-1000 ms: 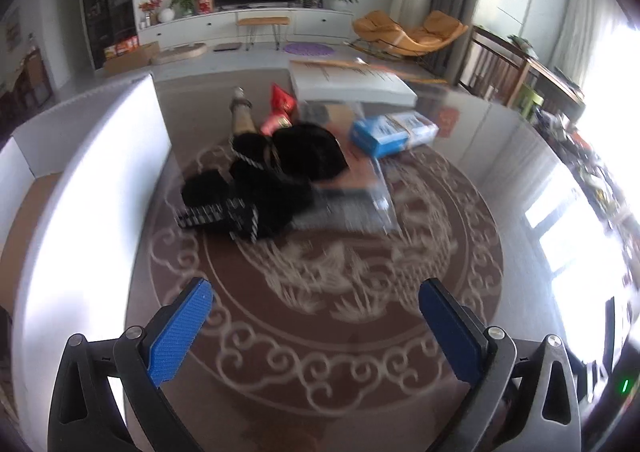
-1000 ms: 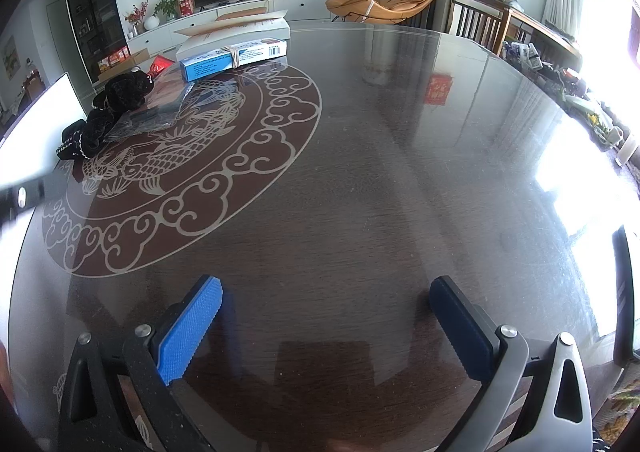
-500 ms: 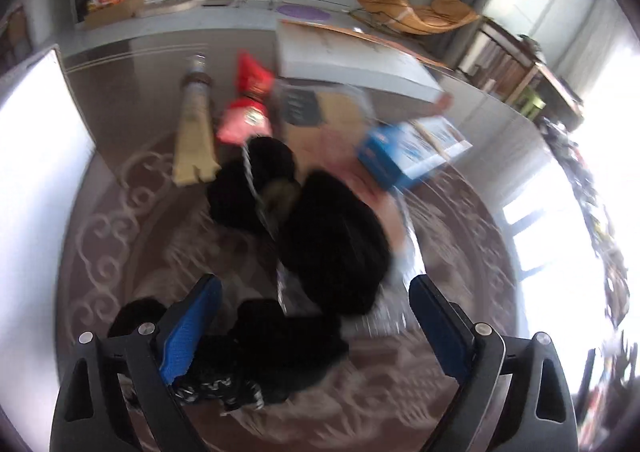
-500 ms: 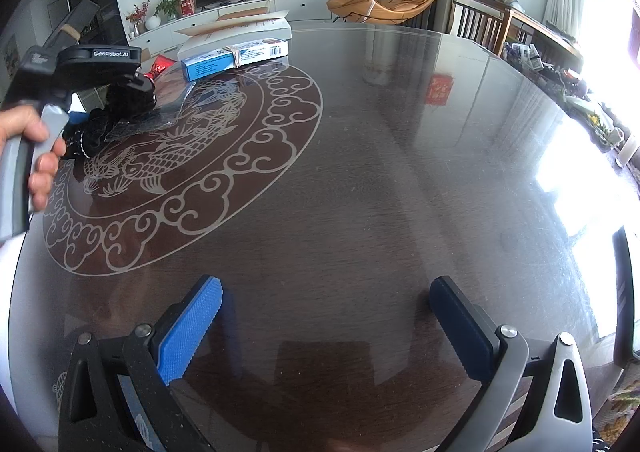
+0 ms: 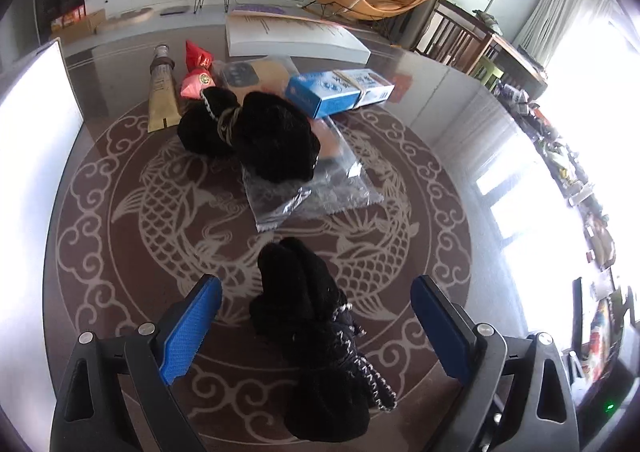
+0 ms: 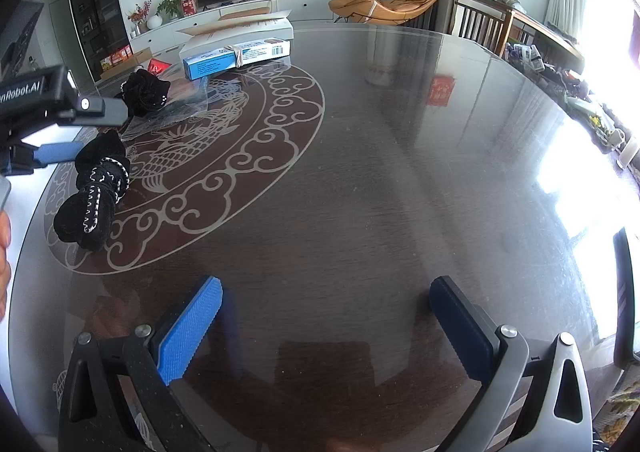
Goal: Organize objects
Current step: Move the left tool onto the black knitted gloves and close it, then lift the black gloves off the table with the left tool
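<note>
From the left wrist camera, the left gripper (image 5: 316, 318) hangs over the round table (image 5: 460, 124) with its blue-padded fingers (image 5: 191, 328) spread wide, and a black knitted bundle (image 5: 316, 348) with white stitching lies on the table between them, touching neither pad. Farther off, a second black bundle (image 5: 256, 132) tied with cord sits partly on a clear plastic bag (image 5: 316, 196), which spreads toward the near right of it. Beyond that bundle lie a beige tube (image 5: 162, 92) at the far left, a red packet (image 5: 197, 70) just right of the tube, a blue and white box (image 5: 340, 90) bound with a rubber band at the far right, and a flat white carton (image 5: 292, 36) farthest of all. A white panel (image 5: 28, 140) stands along the left edge of the table. From the right wrist camera, the right gripper (image 6: 326, 328) is held above a bare stretch of the dark glossy table with its fingers (image 6: 188, 332) wide apart and nothing between them. At the far left of this view the left gripper reaches in from the edge, one blue pad beside the stitched black bundle, which lies on the pale dragon pattern (image 6: 224, 156) of the table top. The other black bundle, the plastic bag and the blue and white box lie farther back on the left.
</note>
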The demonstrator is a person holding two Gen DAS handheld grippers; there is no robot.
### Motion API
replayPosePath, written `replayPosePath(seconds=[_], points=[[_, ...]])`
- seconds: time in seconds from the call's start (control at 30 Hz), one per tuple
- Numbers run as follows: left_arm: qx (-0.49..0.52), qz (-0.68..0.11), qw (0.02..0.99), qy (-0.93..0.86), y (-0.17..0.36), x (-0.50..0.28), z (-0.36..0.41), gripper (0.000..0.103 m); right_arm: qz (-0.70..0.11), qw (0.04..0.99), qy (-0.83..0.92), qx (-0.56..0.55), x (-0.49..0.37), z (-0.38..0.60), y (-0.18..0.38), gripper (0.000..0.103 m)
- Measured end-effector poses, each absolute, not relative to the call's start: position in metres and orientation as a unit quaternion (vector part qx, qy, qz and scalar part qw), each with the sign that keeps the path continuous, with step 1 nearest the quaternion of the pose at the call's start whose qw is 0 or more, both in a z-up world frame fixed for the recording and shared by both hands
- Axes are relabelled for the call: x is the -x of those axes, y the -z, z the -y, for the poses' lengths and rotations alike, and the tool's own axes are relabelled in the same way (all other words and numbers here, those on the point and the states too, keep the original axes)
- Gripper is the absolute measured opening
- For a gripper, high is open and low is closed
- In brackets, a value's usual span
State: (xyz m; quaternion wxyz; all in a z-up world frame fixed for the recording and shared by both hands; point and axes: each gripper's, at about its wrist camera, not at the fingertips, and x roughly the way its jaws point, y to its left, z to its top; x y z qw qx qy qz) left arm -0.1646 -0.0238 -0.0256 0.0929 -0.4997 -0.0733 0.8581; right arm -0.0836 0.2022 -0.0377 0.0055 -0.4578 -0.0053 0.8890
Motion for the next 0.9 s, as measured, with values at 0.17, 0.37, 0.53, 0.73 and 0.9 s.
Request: replayPosePath(seconds=[0.17, 0.37, 0.53, 0.73, 0.9], points=[[0.469, 0.026, 0.054, -0.881, 0.042, 0.146, 0.015, 0.062, 0.006, 0.005, -0.889, 0.457, 0.083, -0.202, 0.038, 0.103], [0.462, 0.029, 0.027, -0.886, 0.04, 0.112, 0.035, 0.038, 0.005, 0.005, -0.889, 0.458, 0.083, -0.202, 0.038, 0.103], [0.455, 0.004, -0.007, -0.891, 0.043, 0.083, 0.046, 0.058, 0.005, 0.005, -0.889, 0.457, 0.083, -0.202, 0.038, 0.103], [0.465, 0.008, -0.015, -0.885, 0.053, 0.09, 0.057, 0.103, 0.005, 0.005, -0.889, 0.457, 0.083, -0.202, 0.038, 0.103], [0.466, 0.005, -0.012, -0.885, 0.054, 0.091, 0.056, 0.103, 0.005, 0.005, -0.889, 0.457, 0.083, -0.202, 0.038, 0.103]])
